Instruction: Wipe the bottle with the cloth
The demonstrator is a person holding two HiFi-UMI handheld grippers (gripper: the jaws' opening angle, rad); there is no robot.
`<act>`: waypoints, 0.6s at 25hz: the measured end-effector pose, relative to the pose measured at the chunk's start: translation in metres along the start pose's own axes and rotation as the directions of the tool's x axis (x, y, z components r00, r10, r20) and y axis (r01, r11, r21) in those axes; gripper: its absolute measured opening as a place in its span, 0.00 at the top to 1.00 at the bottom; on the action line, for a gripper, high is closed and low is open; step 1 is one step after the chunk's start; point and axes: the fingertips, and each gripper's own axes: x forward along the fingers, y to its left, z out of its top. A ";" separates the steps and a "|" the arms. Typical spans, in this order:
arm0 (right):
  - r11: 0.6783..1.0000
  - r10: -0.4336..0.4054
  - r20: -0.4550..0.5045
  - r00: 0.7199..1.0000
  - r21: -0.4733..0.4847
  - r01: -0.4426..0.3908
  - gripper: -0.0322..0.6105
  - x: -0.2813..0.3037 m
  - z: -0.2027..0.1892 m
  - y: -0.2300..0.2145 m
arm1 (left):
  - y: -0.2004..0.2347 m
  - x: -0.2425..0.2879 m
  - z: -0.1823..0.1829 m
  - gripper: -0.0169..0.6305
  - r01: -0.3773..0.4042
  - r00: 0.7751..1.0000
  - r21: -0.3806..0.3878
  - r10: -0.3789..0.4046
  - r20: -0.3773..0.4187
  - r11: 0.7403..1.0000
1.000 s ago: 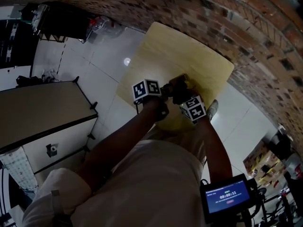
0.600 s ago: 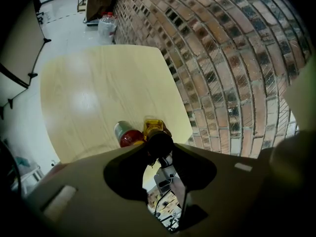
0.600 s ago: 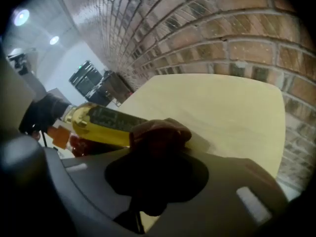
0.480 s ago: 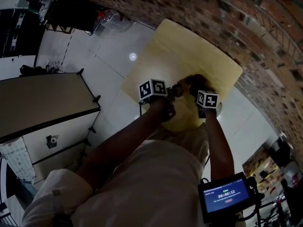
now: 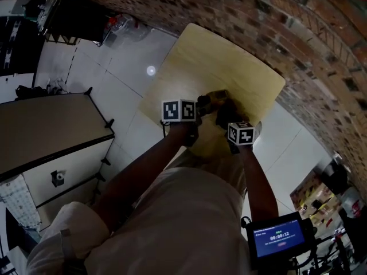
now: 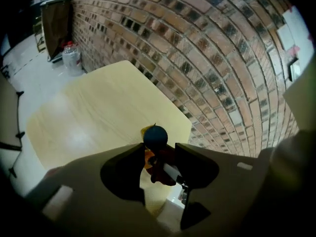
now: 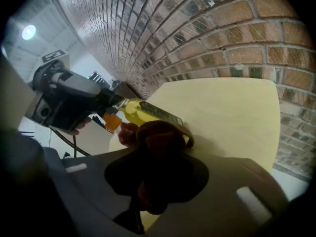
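A bottle point(image 7: 143, 112) of yellow liquid with a dark label lies tilted over the light wooden table point(image 5: 229, 62). Its dark blue cap point(image 6: 155, 136) shows between the jaws of my left gripper point(image 6: 157, 152). Those jaws are opening, with a thin gap beside the right jaw. My right gripper point(image 7: 160, 154) is shut on a bunched dark red cloth point(image 7: 160, 135) that presses against the bottle's side. In the head view both grippers, the left gripper point(image 5: 198, 105) and the right gripper point(image 5: 226, 119), meet at the bottle point(image 5: 215, 98) in the table's near half.
A brick wall point(image 6: 197, 43) runs close behind the table. White tiled floor point(image 5: 109, 67) lies to the left, with a large water jug point(image 6: 71, 58) and a dark rack by the wall. A grey cabinet point(image 5: 51, 130) stands at the left. A small screen point(image 5: 281, 236) sits at lower right.
The right gripper with the cloth slid outward along the bottle, then came back toward me. The left gripper stayed at the bottle's cap end.
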 end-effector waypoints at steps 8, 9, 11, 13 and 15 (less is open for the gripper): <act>1.000 -0.002 -0.008 1.000 0.000 0.002 0.82 -0.019 -0.026 0.005 | 0.002 0.006 -0.013 0.59 -0.099 0.994 0.487 0.110 0.005 0.868; 1.000 -0.003 0.000 1.000 0.004 0.003 0.82 -0.023 -0.026 0.006 | 0.003 0.008 -0.014 0.59 -0.109 0.992 0.516 0.124 0.005 0.849; 1.000 -0.001 0.032 0.999 0.010 0.001 0.82 -0.030 -0.019 0.009 | 0.007 0.011 -0.016 0.59 -0.126 0.989 0.547 0.149 0.001 0.828; 0.999 -0.003 0.081 0.997 0.039 0.000 0.82 -0.037 -0.011 0.010 | 0.010 0.014 -0.018 0.61 -0.132 0.987 0.562 0.163 -0.005 0.816; 0.996 0.004 0.147 0.989 0.086 -0.017 0.82 -0.043 0.001 0.013 | 0.011 0.019 -0.021 0.63 -0.133 0.986 0.569 0.169 -0.010 0.811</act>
